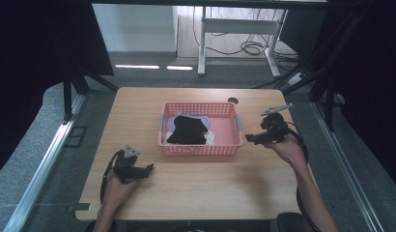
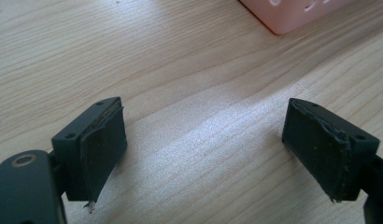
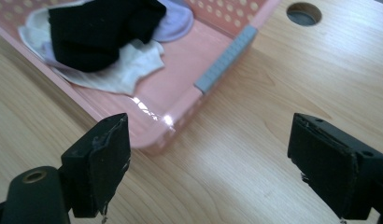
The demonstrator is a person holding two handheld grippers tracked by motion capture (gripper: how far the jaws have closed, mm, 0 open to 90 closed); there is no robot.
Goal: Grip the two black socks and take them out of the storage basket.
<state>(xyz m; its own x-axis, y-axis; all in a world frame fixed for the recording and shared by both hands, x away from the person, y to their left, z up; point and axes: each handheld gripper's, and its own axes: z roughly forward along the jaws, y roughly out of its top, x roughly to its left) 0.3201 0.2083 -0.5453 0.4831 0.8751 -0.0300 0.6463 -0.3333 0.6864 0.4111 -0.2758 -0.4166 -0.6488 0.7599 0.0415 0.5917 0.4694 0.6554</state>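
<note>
Both black jaws of the right gripper stand spread and empty beside the pink basket, so it should reach leftward over the rim and pinch the black garment heaped inside.

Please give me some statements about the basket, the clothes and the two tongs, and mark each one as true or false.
1. The pink plastic basket stands on the light wooden table. True.
2. A black cloth lies on top of the pale cloths in the basket. True.
3. The right tongs hold the black cloth. False: their jaws are open and empty.
4. The left tongs are inside the basket. False: they are over bare table, open.
</note>
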